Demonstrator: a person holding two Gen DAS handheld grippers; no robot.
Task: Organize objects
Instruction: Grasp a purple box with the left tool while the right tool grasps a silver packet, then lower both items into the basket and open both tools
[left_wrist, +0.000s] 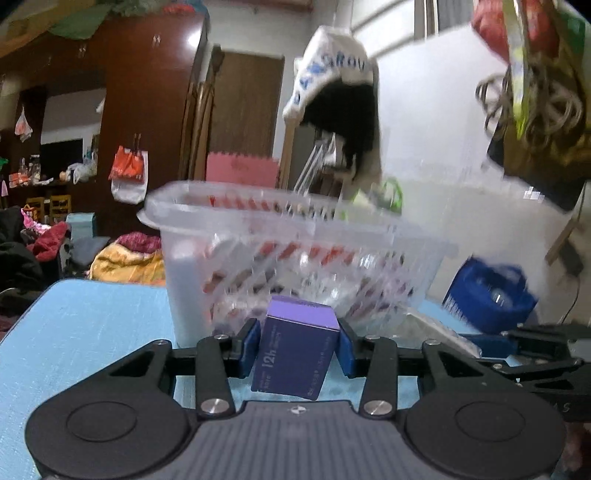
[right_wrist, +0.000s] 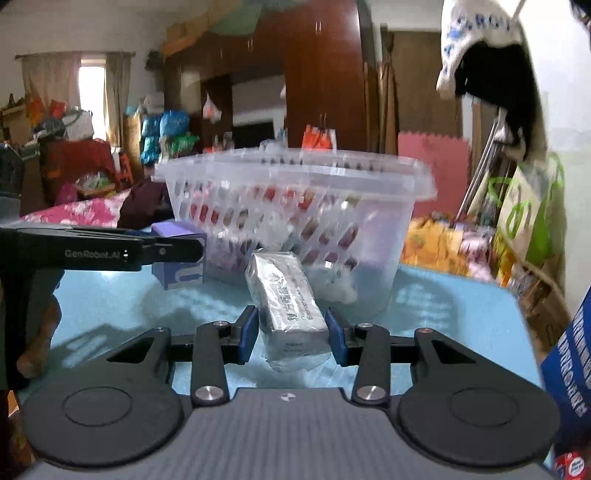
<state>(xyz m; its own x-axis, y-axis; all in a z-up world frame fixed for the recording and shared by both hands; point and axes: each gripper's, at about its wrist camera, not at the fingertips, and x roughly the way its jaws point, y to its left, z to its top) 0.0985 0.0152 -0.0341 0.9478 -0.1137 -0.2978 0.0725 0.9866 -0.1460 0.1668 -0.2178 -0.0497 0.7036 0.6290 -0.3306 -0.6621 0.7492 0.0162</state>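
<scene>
A dark purple box (left_wrist: 295, 354) marked "12h" sits tilted between the blue pads of my left gripper (left_wrist: 297, 345), which is shut on it just in front of the clear slotted basket (left_wrist: 295, 236). The right wrist view shows that gripper (right_wrist: 177, 251) from the side, with the purple box (right_wrist: 173, 230) in it. My right gripper (right_wrist: 291, 332) is shut on a silver wrapped pack (right_wrist: 288, 295) with printed text, close to the basket's (right_wrist: 295, 177) front wall. Some items lie inside the basket, blurred.
The basket stands on a light blue table (left_wrist: 92, 325). A blue printed bag (left_wrist: 487, 295) lies on the right side of the table and fills the right edge (right_wrist: 569, 362) of the right wrist view. Cluttered room, wardrobe and hanging bags behind.
</scene>
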